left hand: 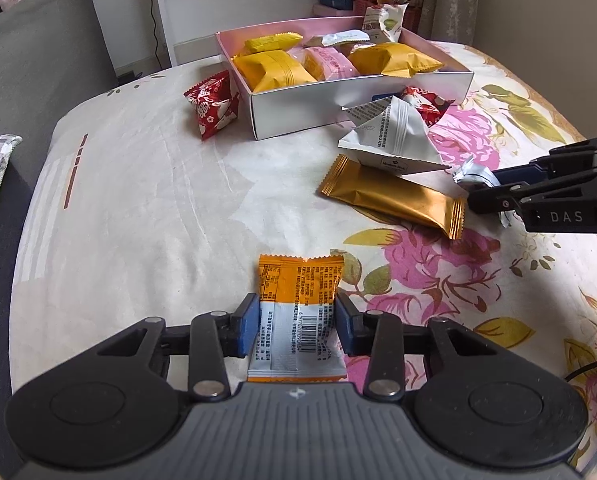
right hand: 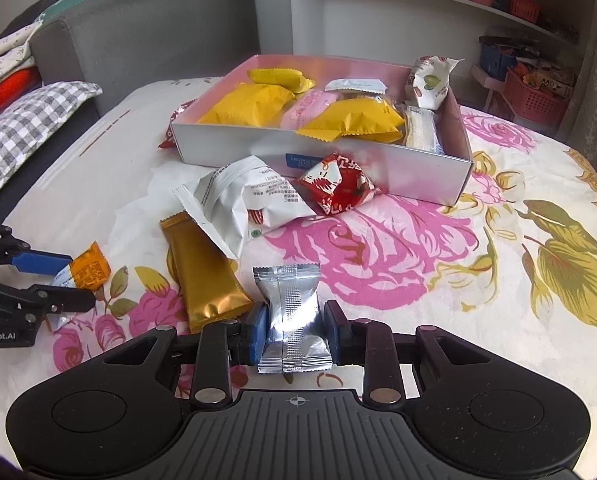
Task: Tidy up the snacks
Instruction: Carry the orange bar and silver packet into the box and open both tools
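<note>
Two grippers each clamp a snack: the left gripper [left hand: 295,322] pinches an orange-and-white packet [left hand: 296,316] between its pads, the right gripper [right hand: 293,330] a silver packet [right hand: 292,320].

"DAS" in pale letters on the right gripper [left hand: 494,190] body. "nRobot.AI", cut off at frame edge, on the left gripper [right hand: 80,276] body. Print on snack packets too small to read.

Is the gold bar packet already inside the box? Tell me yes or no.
No, the gold bar packet lies on the floral cloth in front of the box, beside the white packet.
</note>
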Tool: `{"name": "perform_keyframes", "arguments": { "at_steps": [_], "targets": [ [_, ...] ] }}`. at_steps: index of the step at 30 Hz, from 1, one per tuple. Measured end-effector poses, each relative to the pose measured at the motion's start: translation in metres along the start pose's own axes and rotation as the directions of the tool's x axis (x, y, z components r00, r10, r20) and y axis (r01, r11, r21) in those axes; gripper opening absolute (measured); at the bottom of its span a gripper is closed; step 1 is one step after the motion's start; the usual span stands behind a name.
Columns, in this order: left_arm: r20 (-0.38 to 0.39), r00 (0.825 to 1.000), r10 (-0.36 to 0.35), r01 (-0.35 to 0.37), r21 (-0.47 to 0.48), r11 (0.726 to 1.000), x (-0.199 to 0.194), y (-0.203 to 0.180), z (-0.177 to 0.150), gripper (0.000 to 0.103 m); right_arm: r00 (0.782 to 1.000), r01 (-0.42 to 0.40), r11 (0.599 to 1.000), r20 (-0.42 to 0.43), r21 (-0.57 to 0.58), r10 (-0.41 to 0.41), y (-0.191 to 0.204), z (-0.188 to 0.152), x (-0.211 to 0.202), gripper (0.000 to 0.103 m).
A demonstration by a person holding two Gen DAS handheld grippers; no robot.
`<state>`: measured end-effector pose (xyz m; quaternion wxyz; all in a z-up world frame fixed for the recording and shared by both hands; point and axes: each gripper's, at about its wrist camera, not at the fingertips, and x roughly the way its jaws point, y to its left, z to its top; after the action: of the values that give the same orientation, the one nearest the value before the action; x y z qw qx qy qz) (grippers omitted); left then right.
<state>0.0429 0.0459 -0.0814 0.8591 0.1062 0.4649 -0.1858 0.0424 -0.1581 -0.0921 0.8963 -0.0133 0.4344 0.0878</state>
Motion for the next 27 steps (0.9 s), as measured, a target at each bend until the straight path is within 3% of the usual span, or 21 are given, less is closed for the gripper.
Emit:
{"name": "perform_keyframes", "arguments": {
  "at_steps": [9,27],
  "targets": [
    [-0.014,1.0,-0.013,0.013,-0.049,0.999,0.0,0.004,0.003,0.036,0.999,0.006,1.0,-0.047,0.023,-0.005,-0.005,0.002,-0.01,0.024],
    [0.039,0.998,-0.044,0.049,-0.153,0.987,-0.015,0.013,0.019,0.036,0.999,-0.041,0.992,0.004,0.12,0.041,-0.021,0.02,-0.038,0.023]
  ]
}}
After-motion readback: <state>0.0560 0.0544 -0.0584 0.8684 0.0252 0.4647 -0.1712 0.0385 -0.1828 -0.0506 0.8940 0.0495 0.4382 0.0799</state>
